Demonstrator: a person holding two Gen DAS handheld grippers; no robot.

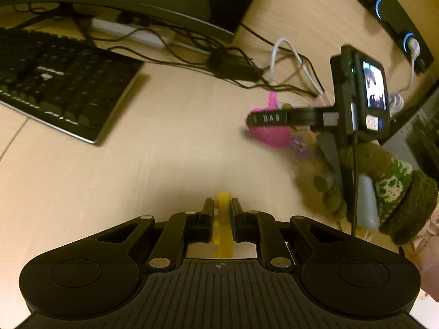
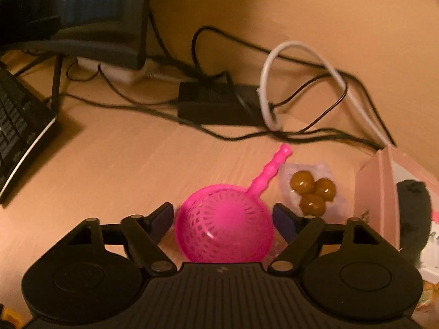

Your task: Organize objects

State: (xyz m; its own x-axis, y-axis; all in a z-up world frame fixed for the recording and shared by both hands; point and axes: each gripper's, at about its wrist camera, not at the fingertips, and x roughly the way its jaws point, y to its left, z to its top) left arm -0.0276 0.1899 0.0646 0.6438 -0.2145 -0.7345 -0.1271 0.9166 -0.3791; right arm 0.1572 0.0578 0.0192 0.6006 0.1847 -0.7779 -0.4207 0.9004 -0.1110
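Observation:
My left gripper point(image 1: 222, 205) is shut on a flat yellow plastic piece point(image 1: 224, 227) with a notched edge, held above the pale wooden desk point(image 1: 137, 178). A pink toy strainer point(image 2: 225, 227) lies on the desk with its handle pointing away. In the right wrist view its bowl sits between the fingers of my right gripper point(image 2: 223, 216), which stands open with the pads close beside the rim. In the left wrist view the right gripper point(image 1: 258, 120), held by a gloved hand point(image 1: 389, 181), hovers over the strainer point(image 1: 270, 138).
A clear bag of brown round sweets point(image 2: 312, 192) lies right of the strainer. A pink box point(image 2: 373, 192) stands further right. Behind are a black power brick point(image 2: 216, 104), tangled cables, a white cable point(image 2: 266, 82), a monitor point(image 2: 82, 13) and a keyboard point(image 1: 60, 82).

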